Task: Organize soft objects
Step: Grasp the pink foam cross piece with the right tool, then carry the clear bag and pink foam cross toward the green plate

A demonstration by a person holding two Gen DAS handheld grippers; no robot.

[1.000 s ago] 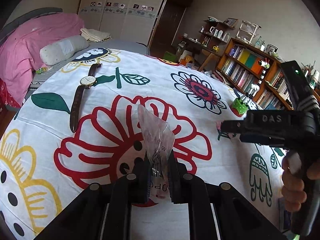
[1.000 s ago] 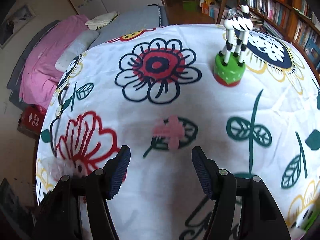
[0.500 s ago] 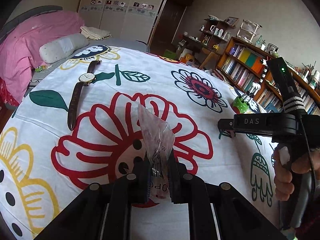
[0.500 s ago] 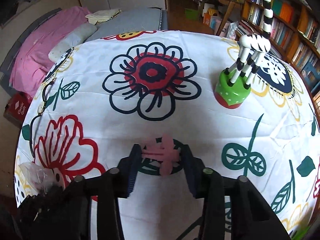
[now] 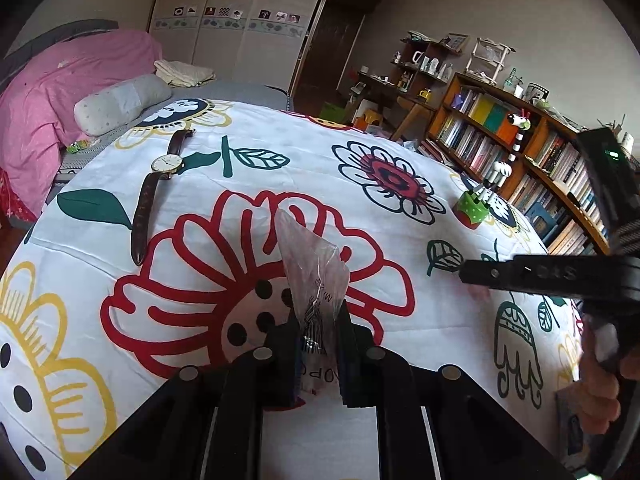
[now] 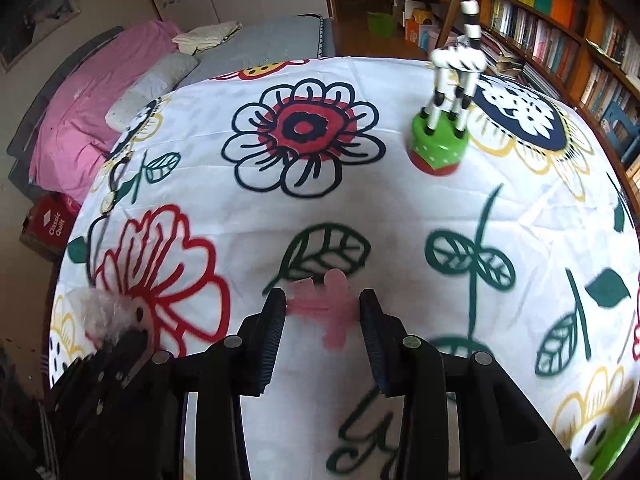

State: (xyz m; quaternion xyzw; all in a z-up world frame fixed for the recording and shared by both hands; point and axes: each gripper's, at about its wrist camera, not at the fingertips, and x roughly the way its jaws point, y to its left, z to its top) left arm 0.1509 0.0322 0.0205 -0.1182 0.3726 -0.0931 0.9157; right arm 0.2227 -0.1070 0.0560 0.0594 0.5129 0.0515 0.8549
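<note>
Soft, even daylight filled both views with faint shadows. Fisheye bending curved the edges into black corners. The right view was motion-blurred; the left view stayed sharp.

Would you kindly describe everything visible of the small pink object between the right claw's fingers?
The pink object looks like a thin, flat, soft pink piece, roughly cross-shaped with a rounded knob at its far end and a ragged left arm. It is motion-blurred, so material and details are unclear. It sits between the right claw, whose fingers close on its side arms, over the flowered cloth near a green leaf print. Whether it rests on the cloth cannot be told.
</note>
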